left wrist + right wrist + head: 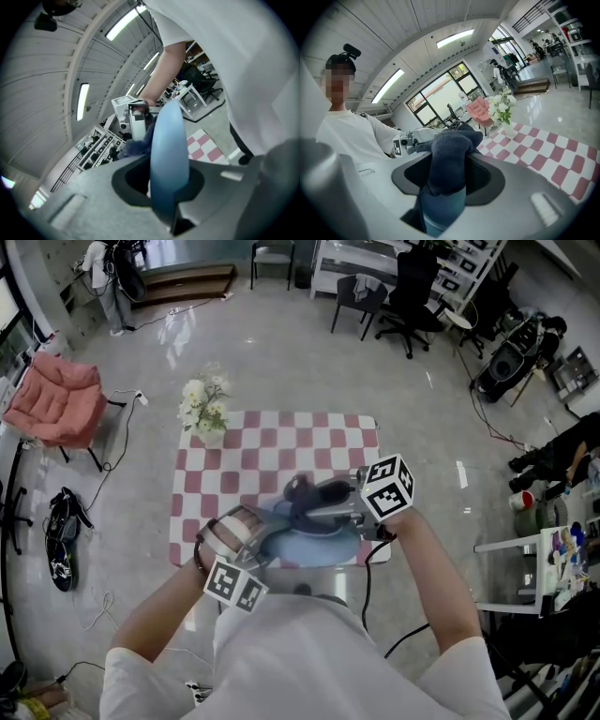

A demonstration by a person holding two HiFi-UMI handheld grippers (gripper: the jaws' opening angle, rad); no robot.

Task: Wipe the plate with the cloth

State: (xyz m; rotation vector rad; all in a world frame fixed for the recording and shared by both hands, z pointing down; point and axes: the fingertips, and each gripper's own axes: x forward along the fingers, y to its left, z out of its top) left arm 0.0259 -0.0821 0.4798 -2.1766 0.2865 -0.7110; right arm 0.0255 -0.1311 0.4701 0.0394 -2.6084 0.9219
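Plate (314, 542) first: it is light blue, lifted off the table and held close in front of the person's body, over the table's near edge. My left gripper (264, 538) is clamped on its rim; in the left gripper view the plate (168, 154) stands edge-on between the jaws, which pinch it firmly.

Just beyond, my right gripper (323, 504) grasps the dark blue cloth (312, 495). In the right gripper view the jaws squeeze the bunched cloth (449, 154), and the plate's blue shows directly beneath it, so I judge the cloth to be lying against the plate's face.

As for progress, both pick-ups are done and the wipe looks under way. I cannot tell how much of the surface has been covered; no dirt or streaks show. What remains, by my reckoning, is finishing the strokes and setting both things down.

Farther off lie the pink-and-white checked table (267, 451) and the vase of white flowers (206, 411) at its far left corner.
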